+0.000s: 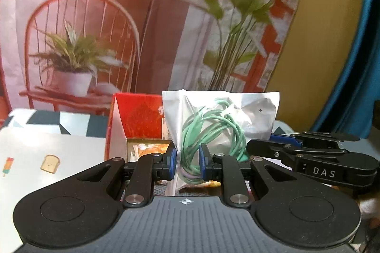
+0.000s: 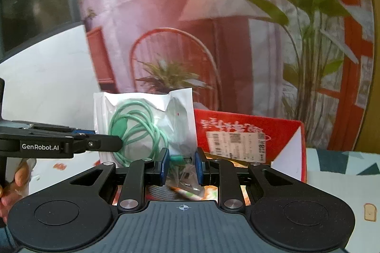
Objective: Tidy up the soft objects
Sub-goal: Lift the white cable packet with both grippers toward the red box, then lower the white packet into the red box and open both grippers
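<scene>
Black left gripper (image 1: 188, 163), blue fingers (image 1: 171, 161), silver screws, right gripper (image 2: 182, 166) alike, "GenRobot.AI" lettering, perhaps a ring

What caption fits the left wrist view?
Both grippers' fingers pinch a clear bag of green cable before a red box.

The supporting surface is a table covered by a light cloth (image 1: 47, 148) printed with small motifs (a slice of toast, an ice lolly). Farther back, the surface shows a pattern of dark teal and white geometric blocks (image 1: 71, 124). A red cardboard box (image 1: 140, 115) stands on the table, open at the top, with a white inner wall and a printed label on one outer side. A printed backdrop rises behind the table.
</scene>
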Action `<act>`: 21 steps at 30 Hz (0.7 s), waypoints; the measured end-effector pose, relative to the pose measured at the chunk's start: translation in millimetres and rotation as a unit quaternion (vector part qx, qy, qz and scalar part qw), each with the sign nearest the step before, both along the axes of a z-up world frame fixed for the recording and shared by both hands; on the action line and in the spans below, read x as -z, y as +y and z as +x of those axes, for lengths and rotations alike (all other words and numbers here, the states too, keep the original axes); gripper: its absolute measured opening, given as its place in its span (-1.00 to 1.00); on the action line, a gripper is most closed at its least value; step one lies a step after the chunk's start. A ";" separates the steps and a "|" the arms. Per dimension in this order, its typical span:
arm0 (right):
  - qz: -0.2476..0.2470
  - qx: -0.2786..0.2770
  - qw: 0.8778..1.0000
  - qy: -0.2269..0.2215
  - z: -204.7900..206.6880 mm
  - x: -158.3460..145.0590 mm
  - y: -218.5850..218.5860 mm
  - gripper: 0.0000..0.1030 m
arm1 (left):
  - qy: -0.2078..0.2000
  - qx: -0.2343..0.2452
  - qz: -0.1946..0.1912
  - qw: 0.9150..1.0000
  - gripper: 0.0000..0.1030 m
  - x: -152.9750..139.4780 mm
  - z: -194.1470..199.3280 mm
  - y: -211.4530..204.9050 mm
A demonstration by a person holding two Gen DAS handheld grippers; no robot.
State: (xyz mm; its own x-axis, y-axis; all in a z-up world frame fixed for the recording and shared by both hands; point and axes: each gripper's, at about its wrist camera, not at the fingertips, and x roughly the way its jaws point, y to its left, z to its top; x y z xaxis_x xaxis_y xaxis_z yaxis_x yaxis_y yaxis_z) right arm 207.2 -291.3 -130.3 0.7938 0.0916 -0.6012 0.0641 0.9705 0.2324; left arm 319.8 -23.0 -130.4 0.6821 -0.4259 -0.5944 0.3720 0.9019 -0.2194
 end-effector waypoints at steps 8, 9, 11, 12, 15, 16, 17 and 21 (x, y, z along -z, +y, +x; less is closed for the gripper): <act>0.038 0.043 0.993 0.107 35.8 44.8 -29.3 -0.59 | 0.109 0.024 0.037 0.993 -0.60 45.7 49.2 -21.2; 0.043 0.048 0.991 0.120 37.0 50.5 -31.4 -0.59 | 0.125 0.028 0.040 0.991 -0.60 51.5 54.1 -23.9; 0.050 0.062 0.985 0.150 40.3 62.1 -34.5 -0.58 | 0.153 0.032 0.047 0.987 -0.60 62.9 61.6 -28.1; 0.053 0.067 0.983 0.163 42.2 67.0 -35.1 -0.58 | 0.163 0.036 0.052 0.985 -0.60 66.6 65.0 -30.3; 0.062 0.080 0.974 0.202 45.8 78.9 -35.7 -0.58 | 0.181 0.051 0.068 0.980 -0.60 75.1 71.9 -34.2; 0.064 0.082 0.973 0.208 45.7 81.5 -35.7 -0.58 | 0.186 0.054 0.071 0.978 -0.60 77.5 72.9 -35.5; 0.066 0.083 0.971 0.212 45.8 83.3 -35.9 -0.58 | 0.192 0.058 0.074 0.977 -0.60 79.9 74.2 -36.9; 0.071 0.089 0.967 0.228 46.6 91.2 -40.1 -0.58 | 0.210 0.070 0.088 0.971 -0.60 88.8 74.5 -40.6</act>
